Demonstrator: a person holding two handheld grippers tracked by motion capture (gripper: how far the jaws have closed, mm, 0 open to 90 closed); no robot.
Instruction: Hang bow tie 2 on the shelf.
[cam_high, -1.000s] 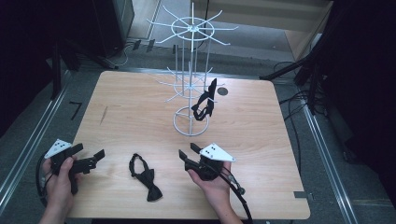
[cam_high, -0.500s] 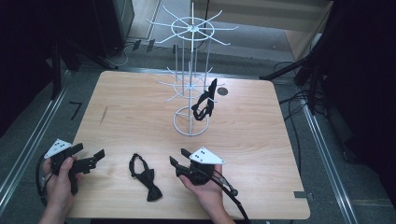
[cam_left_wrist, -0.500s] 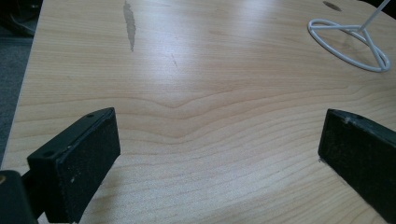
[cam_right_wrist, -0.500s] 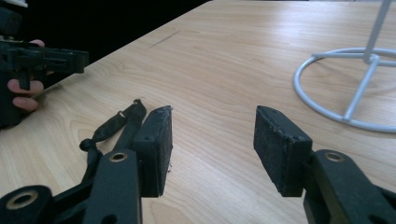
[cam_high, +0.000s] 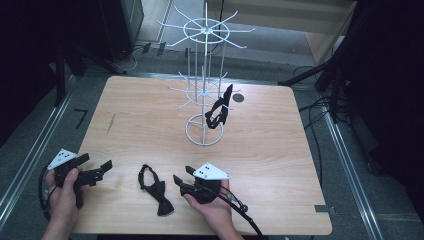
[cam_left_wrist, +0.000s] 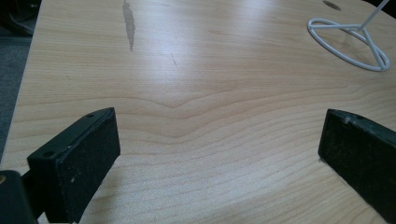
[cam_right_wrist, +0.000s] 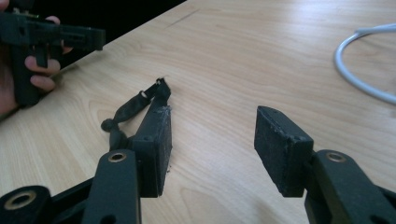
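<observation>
A black bow tie (cam_high: 156, 192) lies flat on the wooden table (cam_high: 280, 165) near its front edge, its strap looped toward the back. My right gripper (cam_high: 183, 175) is just right of it, pointing left, jaws open with nothing between them. In the right gripper view the bow tie's strap (cam_right_wrist: 133, 108) lies beside and behind the left jaw, and the gap of that gripper (cam_right_wrist: 212, 123) holds bare wood. My left gripper (cam_high: 97, 163) rests open at the front left; its jaws (cam_left_wrist: 219, 130) stand wide over bare table. A second black bow tie (cam_high: 220, 112) hangs on the white wire rack (cam_high: 204, 95).
The rack's round base ring (cam_high: 205, 131) stands mid-table, also seen as the ring (cam_left_wrist: 355, 42) and the ring (cam_right_wrist: 359, 74). A dark round hole (cam_high: 238, 98) marks the table behind the rack. Metal rails and cables run along the floor on both sides.
My right gripper has moved left and a little toward the front, closing in on the bow tie on the table. The left gripper and both bow ties have stayed put.
</observation>
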